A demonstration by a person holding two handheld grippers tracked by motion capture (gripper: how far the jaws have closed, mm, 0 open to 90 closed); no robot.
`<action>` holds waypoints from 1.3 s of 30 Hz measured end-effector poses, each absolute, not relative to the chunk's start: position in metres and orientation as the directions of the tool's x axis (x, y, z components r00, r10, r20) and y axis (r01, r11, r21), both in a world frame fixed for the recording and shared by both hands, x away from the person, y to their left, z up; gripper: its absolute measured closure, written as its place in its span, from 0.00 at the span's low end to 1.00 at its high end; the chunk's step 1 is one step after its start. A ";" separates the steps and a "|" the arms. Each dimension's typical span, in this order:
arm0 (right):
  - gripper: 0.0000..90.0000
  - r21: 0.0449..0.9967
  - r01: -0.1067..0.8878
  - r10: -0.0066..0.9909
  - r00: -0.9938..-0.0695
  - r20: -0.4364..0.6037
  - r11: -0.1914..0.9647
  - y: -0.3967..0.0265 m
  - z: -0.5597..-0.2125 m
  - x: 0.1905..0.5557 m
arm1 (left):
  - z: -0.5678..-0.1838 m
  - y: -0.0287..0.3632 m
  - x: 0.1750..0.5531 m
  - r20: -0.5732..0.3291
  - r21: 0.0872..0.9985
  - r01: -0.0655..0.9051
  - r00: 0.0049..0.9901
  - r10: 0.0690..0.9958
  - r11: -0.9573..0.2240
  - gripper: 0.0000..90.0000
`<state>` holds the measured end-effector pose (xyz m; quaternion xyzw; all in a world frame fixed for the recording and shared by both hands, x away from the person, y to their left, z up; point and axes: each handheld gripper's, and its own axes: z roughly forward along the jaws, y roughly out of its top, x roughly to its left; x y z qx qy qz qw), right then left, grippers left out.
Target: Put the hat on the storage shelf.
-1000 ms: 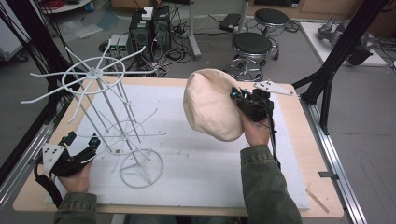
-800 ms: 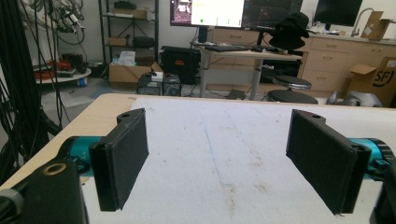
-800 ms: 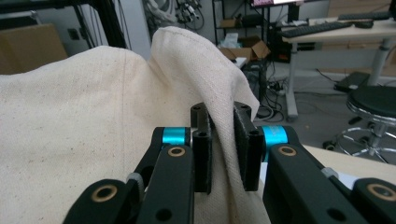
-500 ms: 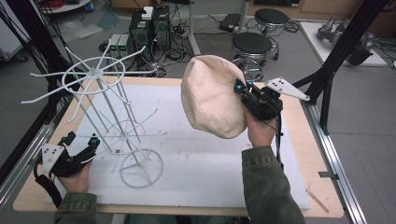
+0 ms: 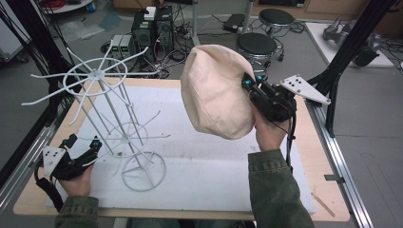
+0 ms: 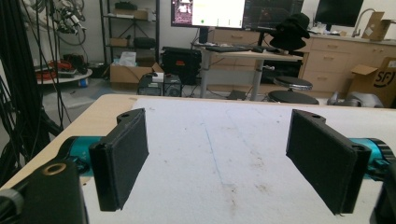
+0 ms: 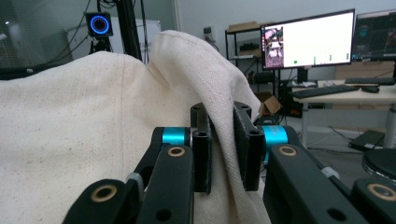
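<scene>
High view: one cream cloth hat [image 5: 216, 92] is held up above the counter [image 5: 304, 142] by the right gripper [image 5: 252, 88], beside one white wire rack [image 5: 107, 114]; the left gripper [image 5: 81, 154] rests low. Left gripper view: its fingers [image 6: 122, 156] are spread, nothing between. Right gripper view: fingers [image 7: 243, 149] are pinched on a fold of the brim. The hat is judged light, soft and floppy, best gripped at the brim.

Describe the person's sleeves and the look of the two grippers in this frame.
Both sleeves are olive green with ribbed cuffs. The left gripper and right gripper are black, with teal collars behind flat rectangular black fingers. Each carries a pale grey three-cornered plate with small holes and trails a black cable.
</scene>
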<state>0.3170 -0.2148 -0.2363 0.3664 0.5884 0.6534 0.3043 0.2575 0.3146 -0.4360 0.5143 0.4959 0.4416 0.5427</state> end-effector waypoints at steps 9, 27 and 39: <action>0.88 0.985 0.000 0.815 -0.561 0.145 -0.175 -0.218 -0.227 0.310 | -0.436 0.315 0.257 -0.084 0.996 0.034 0.119 0.989 0.081 0.23; 0.88 0.971 -0.081 0.782 -0.610 0.131 -0.226 -0.215 -0.193 0.293 | -0.436 0.314 0.257 -0.082 0.996 0.035 0.117 0.990 0.078 0.23; 0.88 0.954 -0.119 0.751 -0.646 0.137 -0.276 -0.209 -0.170 0.282 | -0.436 0.314 0.257 -0.083 0.996 0.035 0.119 0.989 0.079 0.23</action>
